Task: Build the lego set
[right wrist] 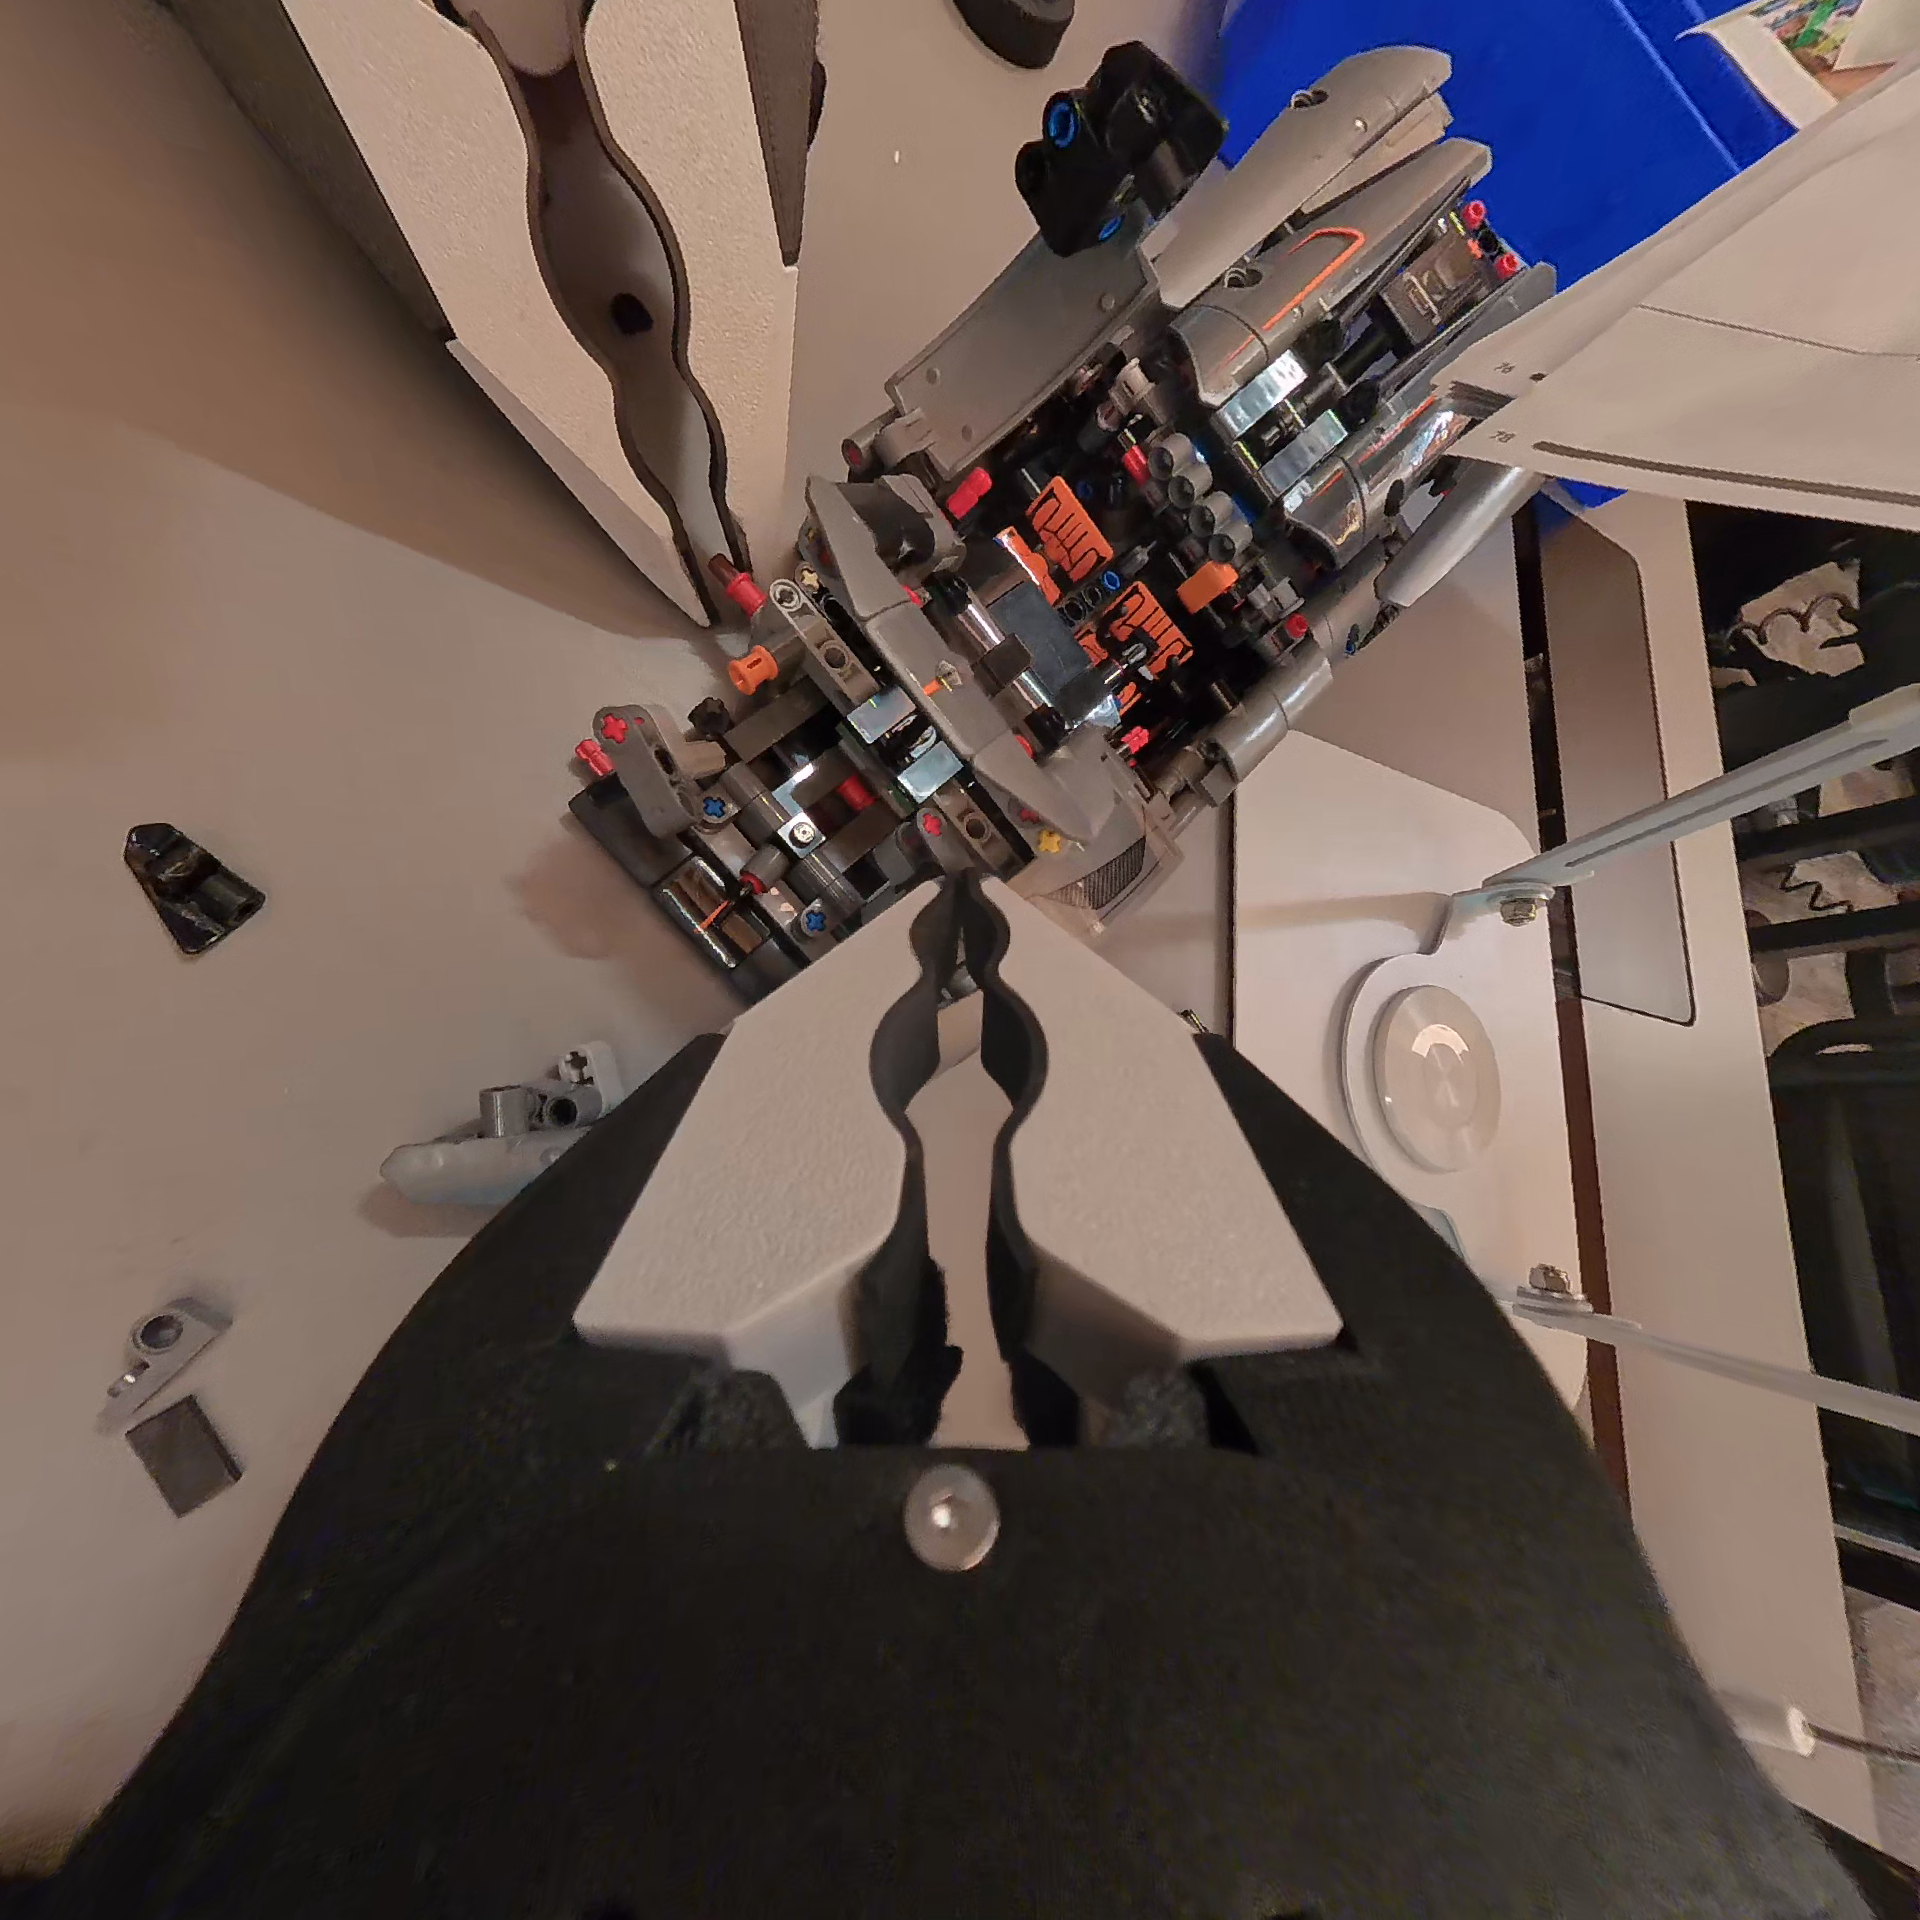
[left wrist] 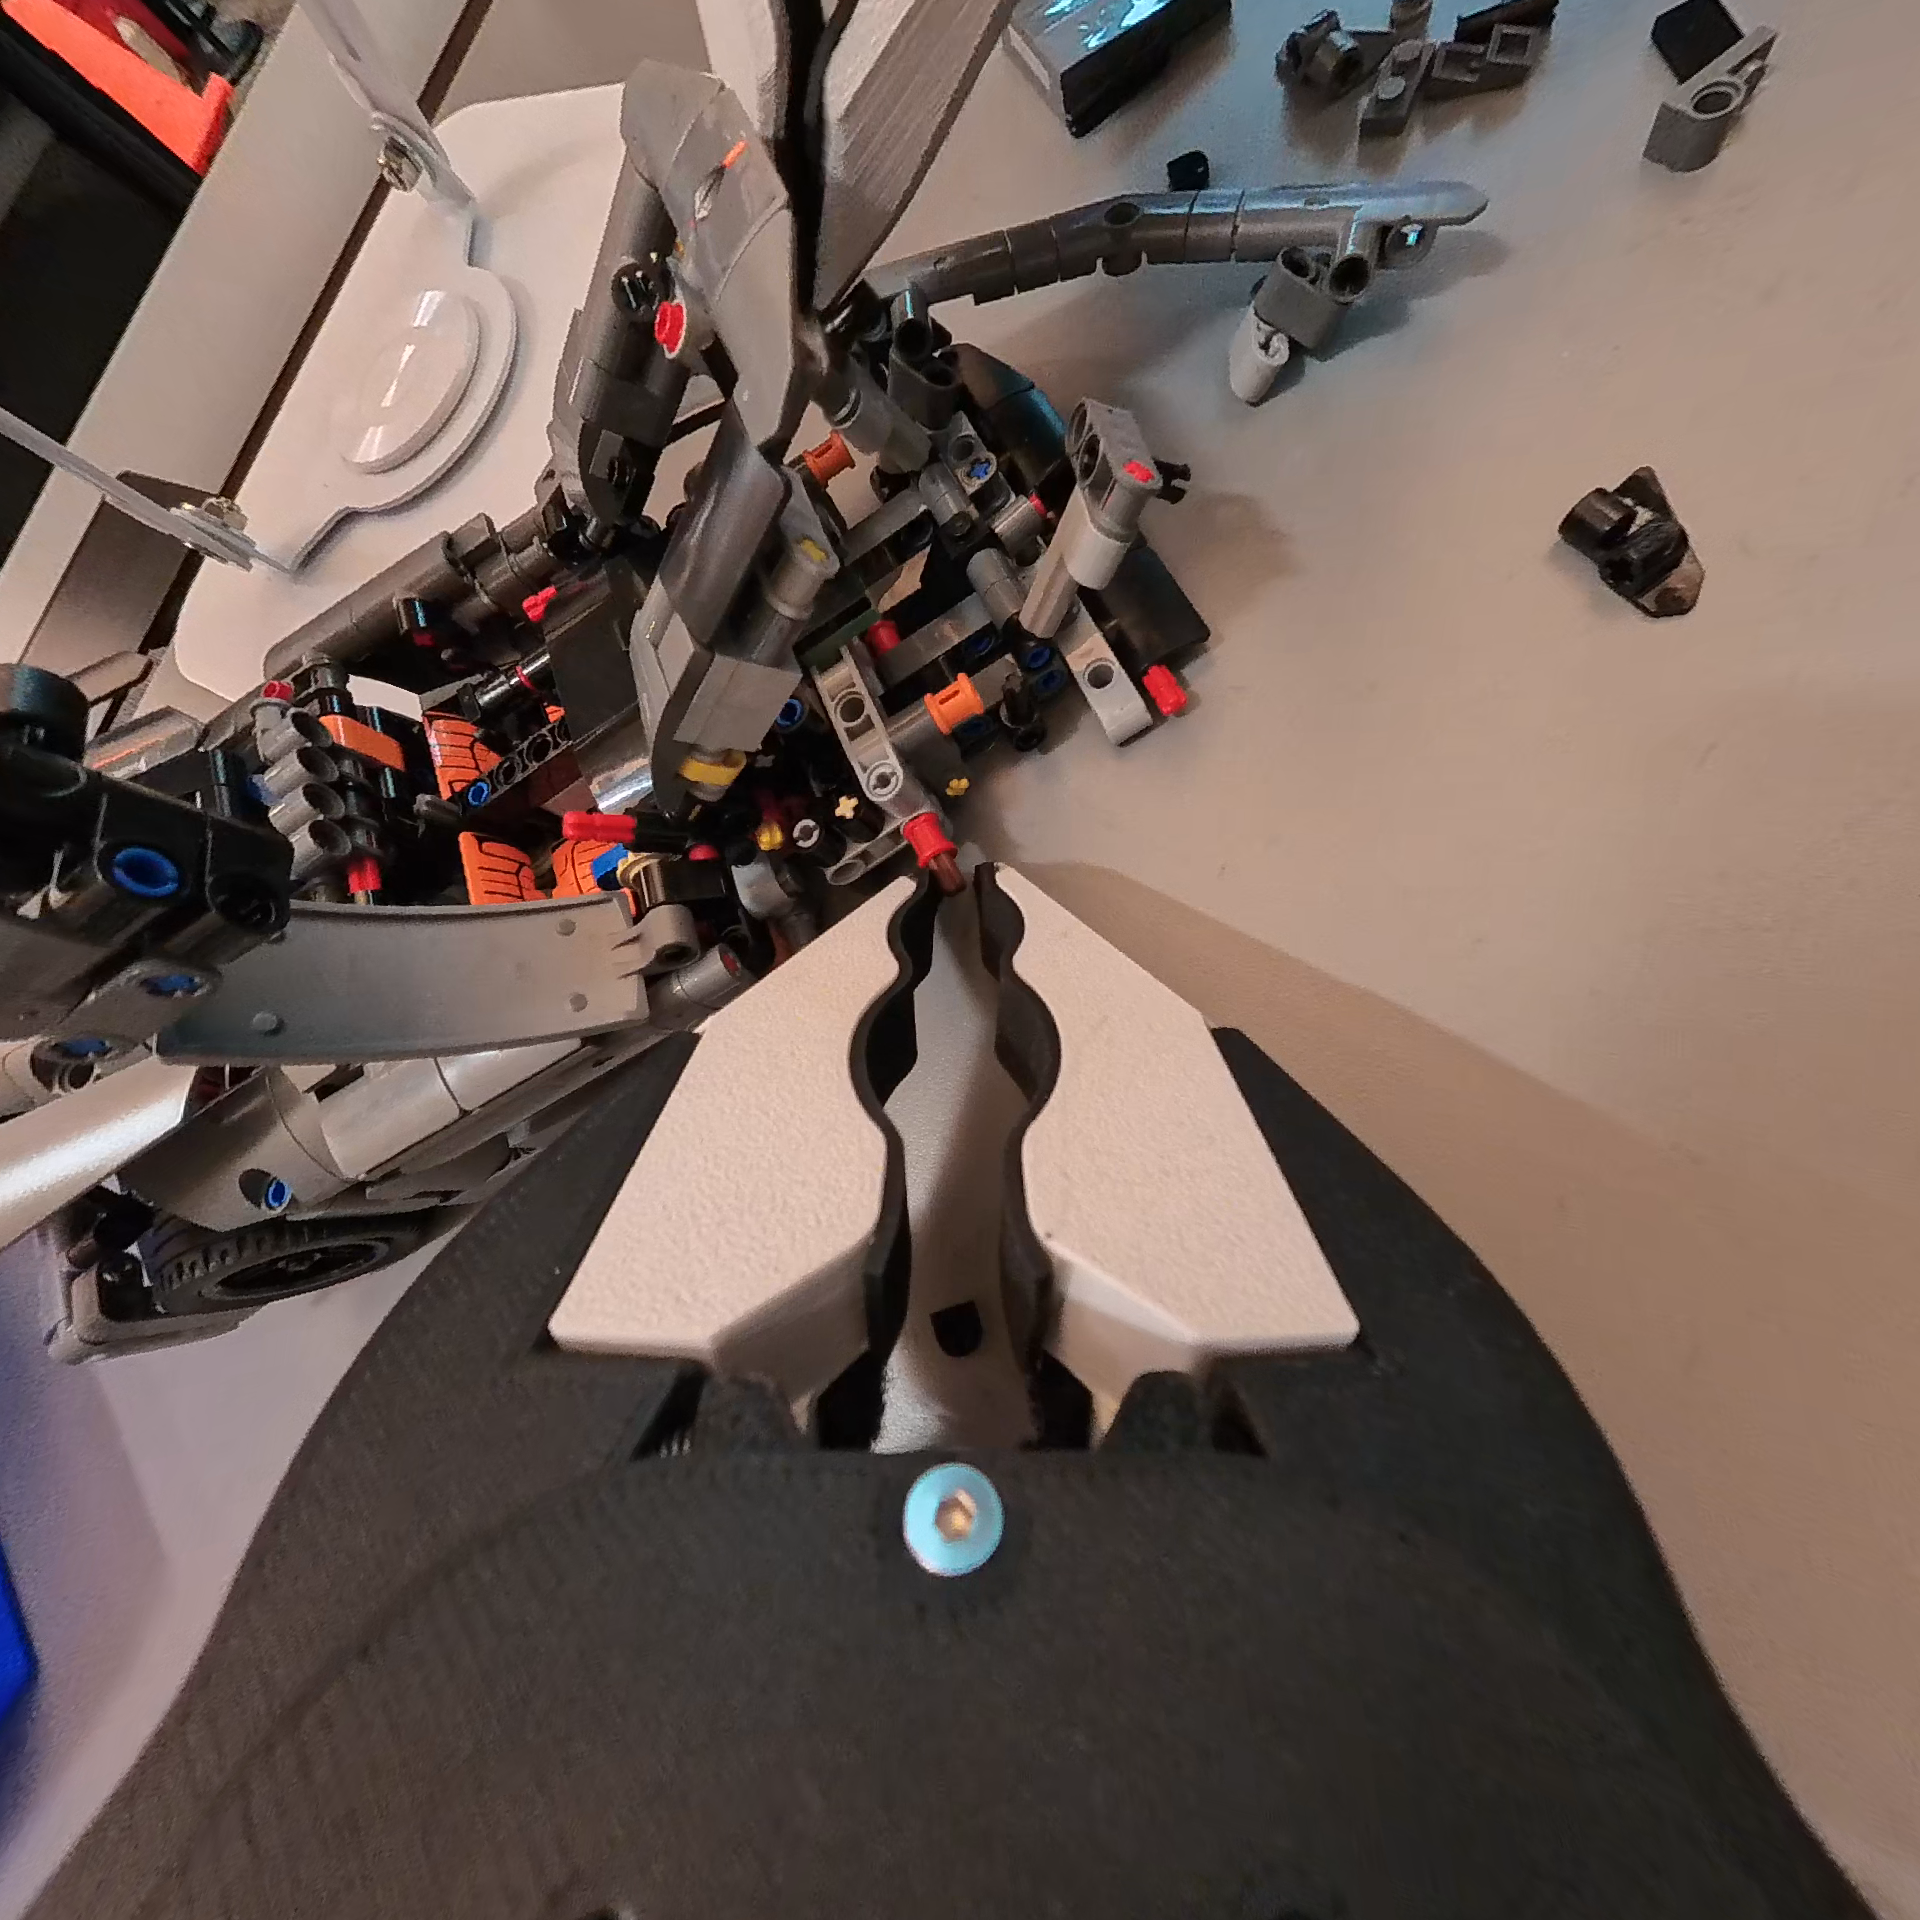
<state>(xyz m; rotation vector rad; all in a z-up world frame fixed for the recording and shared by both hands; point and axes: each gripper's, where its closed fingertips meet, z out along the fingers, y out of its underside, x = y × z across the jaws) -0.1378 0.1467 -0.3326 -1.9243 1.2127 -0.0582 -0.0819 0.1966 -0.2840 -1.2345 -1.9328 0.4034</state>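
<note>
A grey, black and orange lego car model (left wrist: pixel 717 644) lies on the pale table; it also shows in the right wrist view (right wrist: pixel 1060 623). My left gripper (left wrist: pixel 948 883) is shut on a red and brown pin (left wrist: pixel 928 847) that sticks out of the model's near edge. It also shows in the right wrist view (right wrist: pixel 727 597) at the upper left, on the same pin (right wrist: pixel 740 590). My right gripper (right wrist: pixel 961 894) is shut at the model's opposite edge, tips pinching a grey part there. It comes down from the top in the left wrist view (left wrist: pixel 826 322).
Loose parts lie on the table: a long curved grey assembly (left wrist: pixel 1195 229), a black wedge piece (left wrist: pixel 1631 540) (right wrist: pixel 192 883), small grey pieces (left wrist: pixel 1403 62) (right wrist: pixel 499 1132) (right wrist: pixel 156 1351). A white stand base (right wrist: pixel 1434 1070) and a blue bin (right wrist: pixel 1507 104) stand beside the model. Across from one pair of fingers to the other is roughly 10 cm.
</note>
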